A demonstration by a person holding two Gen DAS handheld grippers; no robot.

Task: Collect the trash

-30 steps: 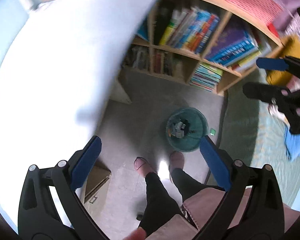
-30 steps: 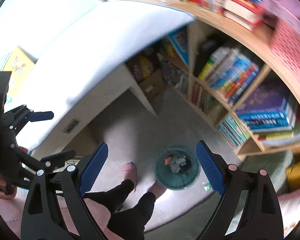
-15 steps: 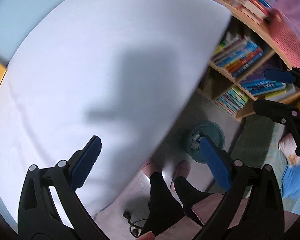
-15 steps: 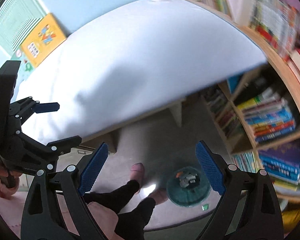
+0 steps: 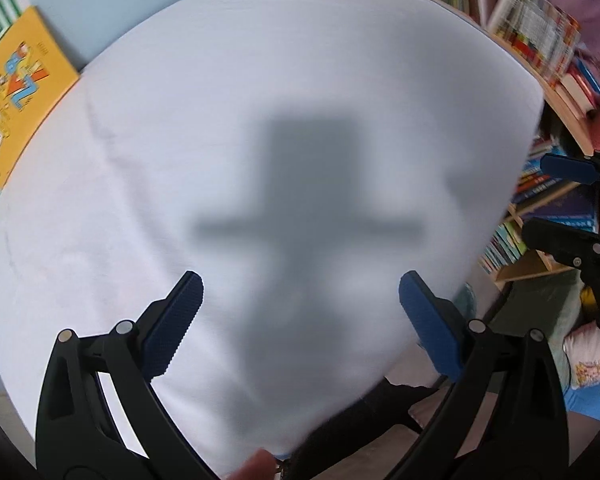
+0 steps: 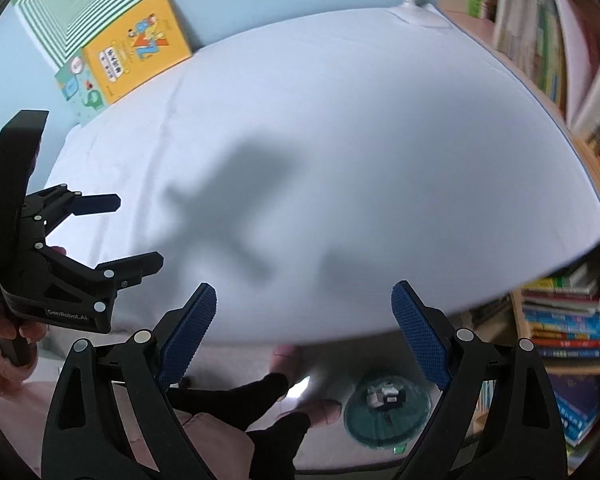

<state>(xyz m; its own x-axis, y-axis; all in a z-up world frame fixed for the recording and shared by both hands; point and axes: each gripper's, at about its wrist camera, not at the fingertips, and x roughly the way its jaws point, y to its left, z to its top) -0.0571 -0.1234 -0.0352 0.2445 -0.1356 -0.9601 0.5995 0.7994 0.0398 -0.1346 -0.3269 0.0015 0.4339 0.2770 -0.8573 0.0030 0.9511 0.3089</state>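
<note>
My left gripper [image 5: 300,292] hangs open over the white tabletop [image 5: 260,100], nothing between its blue pads. My right gripper [image 6: 304,304] is open too, above the table's near edge. In the right wrist view the left gripper [image 6: 136,232] shows at the left, held in a hand. In the left wrist view the right gripper [image 5: 556,196] sits at the right edge. A teal bin [image 6: 388,412] with scraps of trash inside stands on the floor below the table, beside the person's feet. A small green scrap [image 6: 398,449] lies on the floor by the bin. I see no trash on the tabletop.
Yellow and green books [image 6: 136,48] lean on the blue wall at the table's far left. A wooden bookshelf [image 6: 568,320] full of books runs along the right. The person's dark-trousered legs [image 6: 260,400] are under the table edge. A white lamp base [image 6: 416,12] stands at the far corner.
Both grippers have swung up from the floor and bin to face the white tabletop. The bin has slid to the bottom of the right view and out of the left view.
</note>
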